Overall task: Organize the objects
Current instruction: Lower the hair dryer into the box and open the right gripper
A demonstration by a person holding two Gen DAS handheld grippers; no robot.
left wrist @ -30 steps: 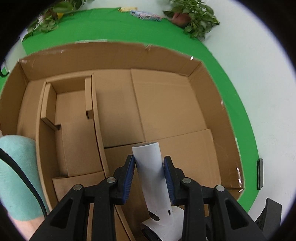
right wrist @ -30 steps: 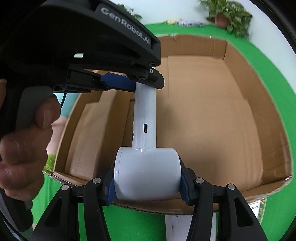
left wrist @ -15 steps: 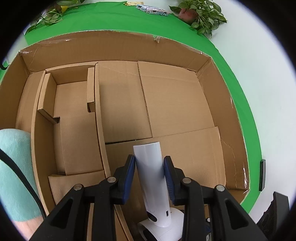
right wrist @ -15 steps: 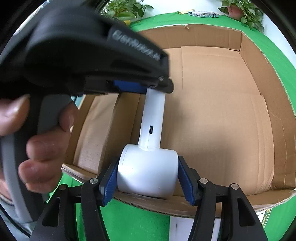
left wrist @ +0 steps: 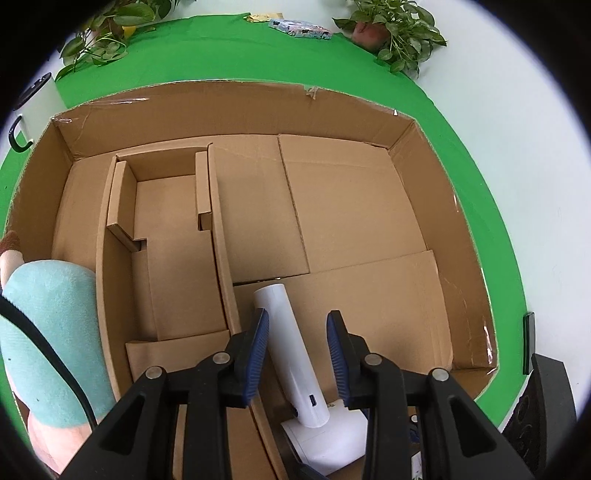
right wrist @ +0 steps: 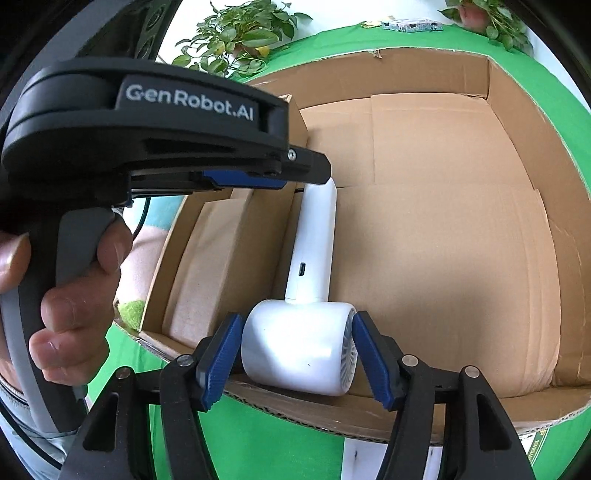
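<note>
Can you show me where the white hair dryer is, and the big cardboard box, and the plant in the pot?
white hair dryer (right wrist: 303,347): right wrist view, on its round head.
cardboard box (left wrist: 236,103): left wrist view, on its far wall.
potted plant (left wrist: 397,31): left wrist view, on its leaves.

I see the white handheld device (right wrist: 306,306), a slim cylindrical handle joined to a fat barrel-shaped head (a small hair dryer or fan, going by the vent grille on the head's right end). The head sits between the right gripper's (right wrist: 295,354) parted pads, resting at the near edge of the cardboard box (right wrist: 461,229). The handle (left wrist: 291,343) stretches away over the box floor, with a small port on its side.
</note>
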